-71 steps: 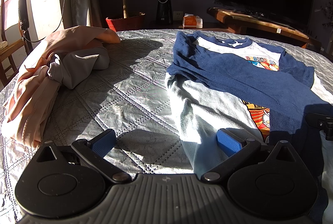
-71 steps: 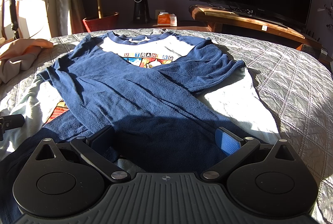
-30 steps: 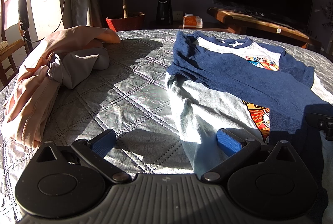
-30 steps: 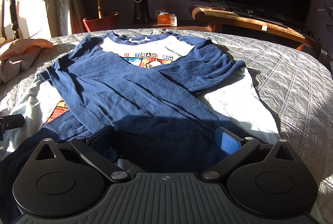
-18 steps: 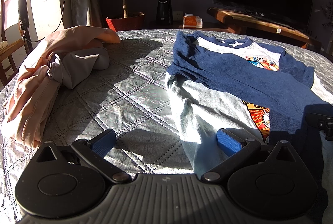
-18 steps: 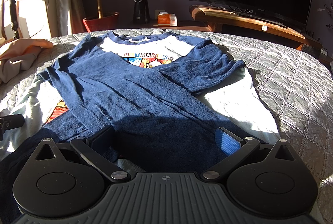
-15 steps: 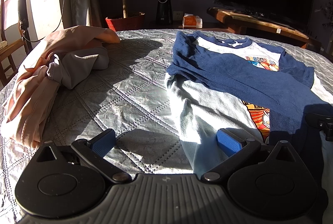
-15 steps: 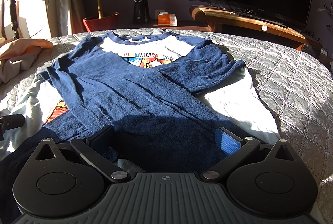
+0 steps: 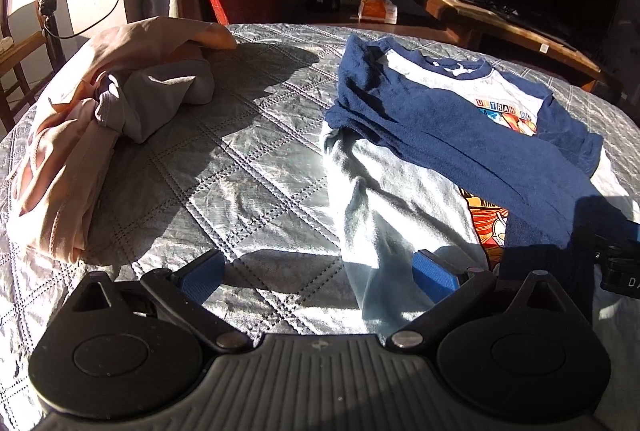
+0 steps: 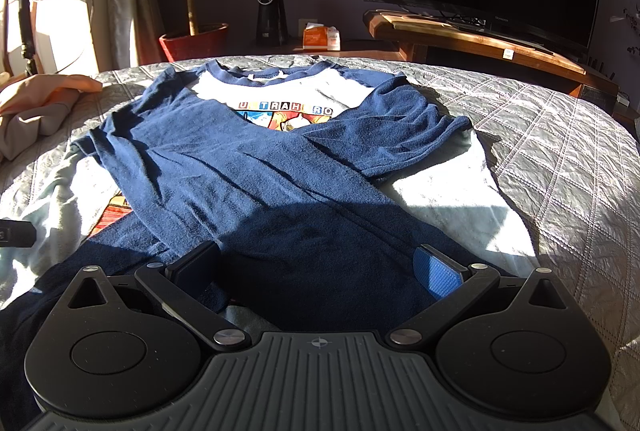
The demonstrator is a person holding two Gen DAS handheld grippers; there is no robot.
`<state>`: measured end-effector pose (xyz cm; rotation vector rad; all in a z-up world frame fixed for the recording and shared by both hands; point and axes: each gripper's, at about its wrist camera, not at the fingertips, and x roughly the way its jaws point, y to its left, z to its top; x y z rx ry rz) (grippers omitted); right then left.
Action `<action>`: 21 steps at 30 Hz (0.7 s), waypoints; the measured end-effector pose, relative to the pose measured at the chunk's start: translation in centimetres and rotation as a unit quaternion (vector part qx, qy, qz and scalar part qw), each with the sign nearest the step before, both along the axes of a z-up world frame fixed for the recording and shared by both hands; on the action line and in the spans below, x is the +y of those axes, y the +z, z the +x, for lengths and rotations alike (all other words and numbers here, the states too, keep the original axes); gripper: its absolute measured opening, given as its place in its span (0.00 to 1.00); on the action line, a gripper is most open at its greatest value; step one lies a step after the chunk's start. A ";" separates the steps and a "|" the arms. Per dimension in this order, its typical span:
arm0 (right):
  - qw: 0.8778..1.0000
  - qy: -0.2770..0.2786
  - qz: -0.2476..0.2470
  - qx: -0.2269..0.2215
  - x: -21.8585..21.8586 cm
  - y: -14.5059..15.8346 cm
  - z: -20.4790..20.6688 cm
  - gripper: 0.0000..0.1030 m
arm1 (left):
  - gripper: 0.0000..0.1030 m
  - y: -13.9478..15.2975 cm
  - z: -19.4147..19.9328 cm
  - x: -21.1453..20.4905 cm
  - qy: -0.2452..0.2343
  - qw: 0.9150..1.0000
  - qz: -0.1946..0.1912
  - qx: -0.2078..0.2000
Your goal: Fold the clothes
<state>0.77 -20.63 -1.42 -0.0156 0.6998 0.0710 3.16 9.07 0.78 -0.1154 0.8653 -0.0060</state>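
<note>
Both claws sit low at the near end of the bed, and neither is gripping anything. The left gripper [image 9: 316, 277] has its jaws spread wide: one blue pad over bare quilted bedspread [image 9: 240, 167], the other just over the pale left edge of the raglan shirt [image 10: 280, 167]. The right gripper [image 10: 318, 269] is spread just as wide, straddling the dark blue fabric at the shirt's bottom.

The shirt lies face up straight ahead of the right claw, collar at the far end, both long navy sleeves [image 10: 224, 167] already crossed over the printed chest. So, by my reckoning, the sleeves are in and the bottom-to-collar fold is what's left.

Here's the worry. If either claw bites only the top layer, say a sleeve cuff instead of the hem beneath, the lift would drag the sleeve loose and undo the tidy cross. The right claw looks right over that stacked blue cloth, so it's the riskier one. And the left claw is half off the garment; close there and it might pinch bedspread along with the shirt.

Off to the left claw's far left, a peach and grey clothes pile [image 9: 100, 119] waits, well apart from the shirt.
</note>
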 end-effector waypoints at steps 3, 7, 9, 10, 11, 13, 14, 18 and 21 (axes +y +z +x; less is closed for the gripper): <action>1.000 0.000 0.000 0.000 0.0 0.0 0.0 1.00 | 0.89 2.0 0.3 0.2 0.015 1.000 -0.017 0.013; 1.000 0.000 0.000 0.000 0.0 0.0 0.0 1.00 | 0.81 5.2 -0.7 0.0 0.033 0.999 -0.023 -0.004; 1.000 0.000 0.000 0.000 0.0 0.0 0.0 1.00 | 0.76 6.7 -1.7 -0.4 0.043 0.999 -0.002 -0.026; 1.000 0.000 0.000 0.000 0.0 0.0 0.0 1.00 | 0.77 7.4 -2.4 -0.5 0.057 0.997 0.008 -0.041; 1.000 0.000 0.000 0.000 0.0 0.0 0.0 1.00 | 0.78 8.0 -3.0 -0.5 0.074 0.996 0.012 -0.055; 1.000 0.000 0.000 0.000 0.0 0.0 0.0 1.00 | 0.78 9.0 -4.2 0.0 0.110 0.991 -0.003 -0.081; 1.000 0.000 0.000 0.000 0.0 0.0 0.0 1.00 | 0.78 9.5 -4.8 0.3 0.127 0.987 -0.015 -0.093; 1.000 -0.001 0.000 0.000 0.0 0.0 0.0 1.00 | 0.76 9.8 -5.2 1.1 0.147 0.986 -0.046 -0.069; 1.000 -0.001 0.000 0.000 0.0 0.0 0.0 1.00 | 0.74 9.6 -4.5 0.4 0.113 0.992 -0.013 -0.047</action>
